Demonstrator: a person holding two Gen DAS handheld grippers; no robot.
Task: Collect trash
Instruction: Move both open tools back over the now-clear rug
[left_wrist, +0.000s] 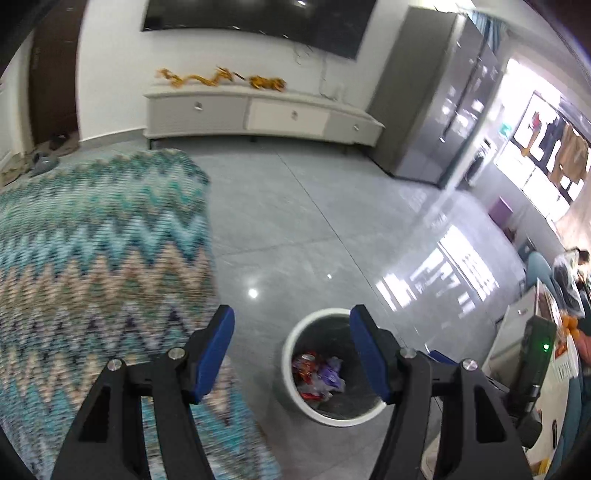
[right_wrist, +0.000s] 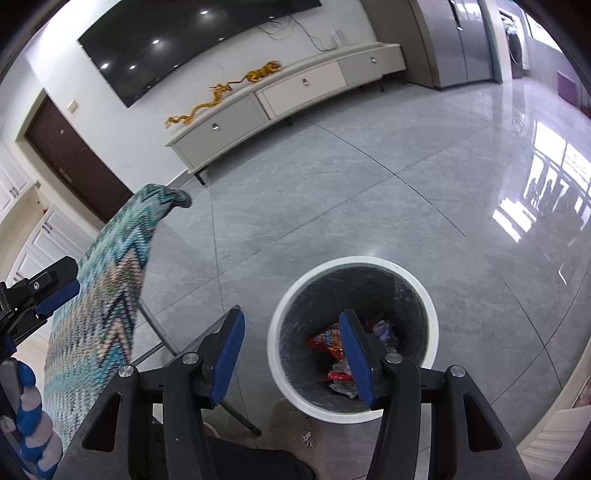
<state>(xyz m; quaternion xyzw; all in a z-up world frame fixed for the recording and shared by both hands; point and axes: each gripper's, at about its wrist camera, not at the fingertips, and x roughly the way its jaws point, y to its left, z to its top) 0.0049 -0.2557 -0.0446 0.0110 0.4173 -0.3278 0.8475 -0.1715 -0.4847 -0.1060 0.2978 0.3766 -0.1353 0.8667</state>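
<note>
A round white trash bin (left_wrist: 291, 339) stands on the grey tile floor, lined in dark plastic, with red and purple wrappers (left_wrist: 314, 373) at its bottom. It also shows in the right wrist view (right_wrist: 280, 325) with the wrappers (right_wrist: 328, 341) inside. My left gripper (left_wrist: 291, 354) is open and empty, above the bin's left rim. My right gripper (right_wrist: 291, 354) is open and empty, directly above the bin. The left gripper also shows at the left edge of the right wrist view (right_wrist: 40, 291).
A table with a zigzag teal and beige cloth (left_wrist: 96, 258) stands left of the bin; its cloth (right_wrist: 110, 273) and metal legs (right_wrist: 159, 332) show in the right wrist view. A white TV cabinet (left_wrist: 258, 114) lines the far wall. A grey cupboard (left_wrist: 436, 110) stands at right.
</note>
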